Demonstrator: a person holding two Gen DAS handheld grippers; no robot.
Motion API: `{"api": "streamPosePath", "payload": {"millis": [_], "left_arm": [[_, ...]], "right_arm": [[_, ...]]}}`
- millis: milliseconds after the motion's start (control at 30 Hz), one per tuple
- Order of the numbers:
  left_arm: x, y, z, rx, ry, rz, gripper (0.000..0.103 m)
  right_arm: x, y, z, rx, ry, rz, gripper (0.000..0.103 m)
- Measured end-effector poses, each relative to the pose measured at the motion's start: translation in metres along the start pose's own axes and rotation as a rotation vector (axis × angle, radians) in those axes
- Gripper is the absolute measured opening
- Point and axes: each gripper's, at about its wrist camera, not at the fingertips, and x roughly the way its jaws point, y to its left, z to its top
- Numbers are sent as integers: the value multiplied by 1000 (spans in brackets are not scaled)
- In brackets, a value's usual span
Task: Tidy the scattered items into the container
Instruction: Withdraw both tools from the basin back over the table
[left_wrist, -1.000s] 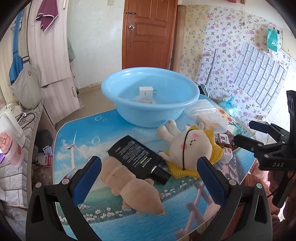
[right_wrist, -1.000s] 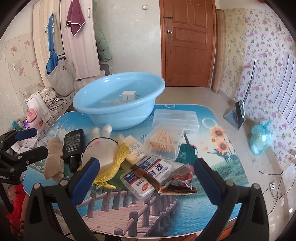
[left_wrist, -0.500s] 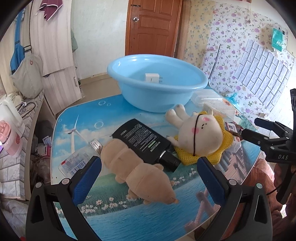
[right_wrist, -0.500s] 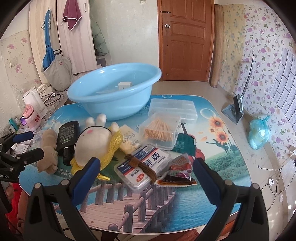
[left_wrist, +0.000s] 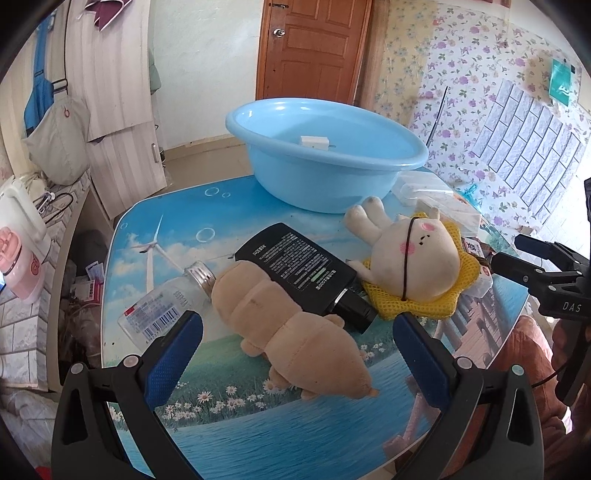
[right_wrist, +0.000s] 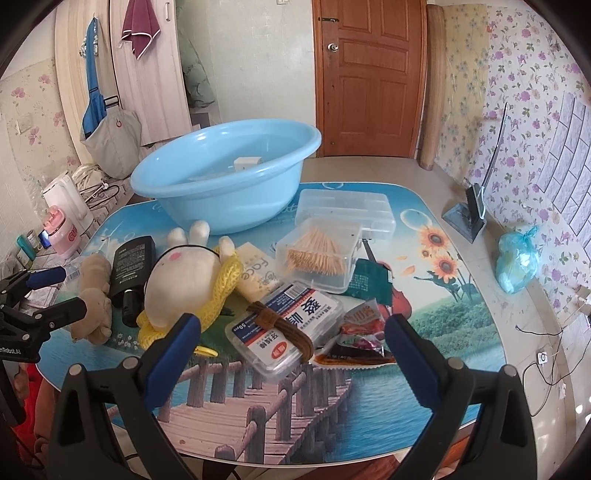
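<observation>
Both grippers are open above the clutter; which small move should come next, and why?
Probably lower the left gripper and close on the tan segmented plush toy: it lies between the open fingers, while the light blue plastic basin holds only one small white item.

A brown panelled wooden door (right_wrist: 364, 79) stands shut in the far wall. A maroon towel (right_wrist: 140, 27) hangs from the pale wardrobe (right_wrist: 147, 70), with a grey cloth bag (right_wrist: 110, 142) hung below a blue strap. On the tiled floor lies a knotted blue plastic bag (right_wrist: 517, 260), near the wall papered with purple flowers (right_wrist: 528, 96). A white electric kettle (right_wrist: 68, 201) stands just beside a pink cup (right_wrist: 62, 236).
</observation>
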Motion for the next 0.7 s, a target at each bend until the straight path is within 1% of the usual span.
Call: {"api": "streamPosePath", "payload": {"millis": [433, 567, 700], "left_arm": [[3, 21, -11, -35, 11, 5, 103], [5, 25, -14, -49, 13, -14, 103], [5, 23, -14, -44, 10, -17, 103]], "right_arm": [[2, -3, -5, 5, 14, -12, 102], [2, -6, -7, 13, 19, -13, 101], [3, -8, -7, 23, 25, -8, 101]]}}
